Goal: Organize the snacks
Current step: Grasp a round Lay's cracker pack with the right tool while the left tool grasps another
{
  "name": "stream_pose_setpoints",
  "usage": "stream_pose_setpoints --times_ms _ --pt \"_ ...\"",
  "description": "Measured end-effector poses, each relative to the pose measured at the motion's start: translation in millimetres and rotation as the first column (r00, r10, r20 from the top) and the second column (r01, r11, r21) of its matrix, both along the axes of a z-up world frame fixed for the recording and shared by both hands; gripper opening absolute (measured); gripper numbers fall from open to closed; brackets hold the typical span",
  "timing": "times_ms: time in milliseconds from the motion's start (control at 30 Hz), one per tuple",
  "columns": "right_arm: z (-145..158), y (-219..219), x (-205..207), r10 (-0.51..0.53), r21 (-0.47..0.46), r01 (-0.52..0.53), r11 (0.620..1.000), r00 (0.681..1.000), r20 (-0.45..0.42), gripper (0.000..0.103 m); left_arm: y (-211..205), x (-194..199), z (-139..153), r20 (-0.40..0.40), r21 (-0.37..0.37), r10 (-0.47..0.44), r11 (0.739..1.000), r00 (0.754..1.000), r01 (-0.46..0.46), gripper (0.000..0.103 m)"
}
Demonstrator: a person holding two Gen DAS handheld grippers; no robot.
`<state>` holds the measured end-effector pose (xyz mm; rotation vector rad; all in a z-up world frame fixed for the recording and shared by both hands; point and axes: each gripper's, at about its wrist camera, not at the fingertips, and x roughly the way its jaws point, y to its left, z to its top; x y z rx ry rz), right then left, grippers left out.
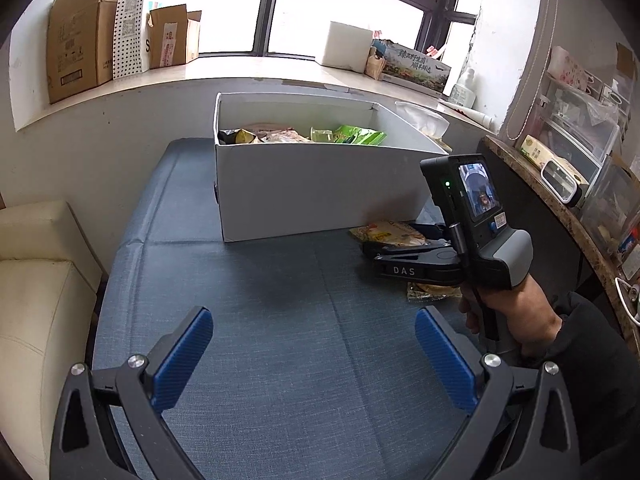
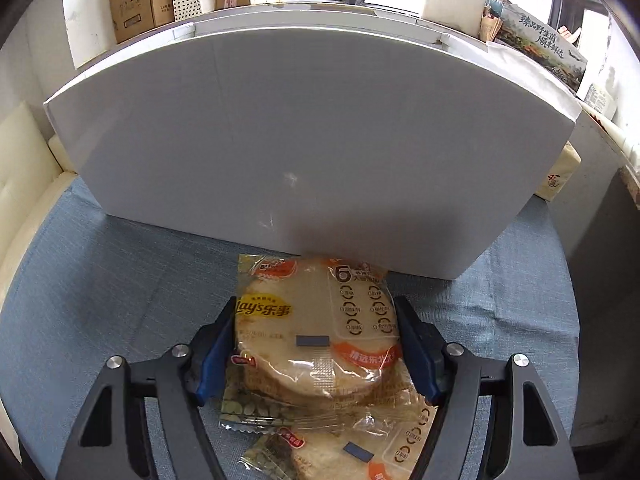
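Right wrist: clear-wrapped round snack pack [image 2: 316, 332], orange print.

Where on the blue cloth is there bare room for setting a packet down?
Bare blue cloth spans from the white cardboard box to the left gripper. It is crowded by the box's right corner, around the rice-cracker packets at the right gripper.

tabletop [image 1: 260, 320]: blue woven cloth, matt | white box [image 2: 300, 152]: smooth matt card | snack packet [image 2: 316, 328]: glossy clear plastic film | right tongs [image 2: 316, 344]: matt black plastic, blue ribbed pads [image 2: 416, 356], shiny metal bolts
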<state>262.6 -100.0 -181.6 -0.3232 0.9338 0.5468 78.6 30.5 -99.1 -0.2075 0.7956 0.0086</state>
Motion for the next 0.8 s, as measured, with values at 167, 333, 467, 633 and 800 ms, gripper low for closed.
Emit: stream_pose_setpoints --times_ms 167,333,467,633,800 --pt "9 -9 -7 -0.004 0.035 0.004 0.999 1.0 0.016 0.076 -2 2 -1 -0.005 0.006 -0.005 1.0 1.0 0.005 0.103" --pt "42 -42 -30 -0.019 0.132 0.011 0.991 0.998 0.065 0.076 -12 14 -4 -0.016 0.005 -0.057 0.998 0.998 0.058 0.103" --pt "70 -88 -51 -0.095 0.201 0.072 0.977 0.99 0.107 0.076 -43 35 -9 -0.03 0.043 -0.139 0.989 0.99 0.141 0.103" --pt "99 -148 -71 -0.229 0.226 0.191 0.955 0.961 0.155 0.076 -95 77 -23 -0.071 0.066 -0.231 0.969 0.97 0.236 0.103" --pt "104 -199 -88 -0.335 0.248 0.294 0.923 0.931 0.143 0.076 -146 119 -45 -0.111 0.105 -0.292 0.947 0.95 0.304 0.103"
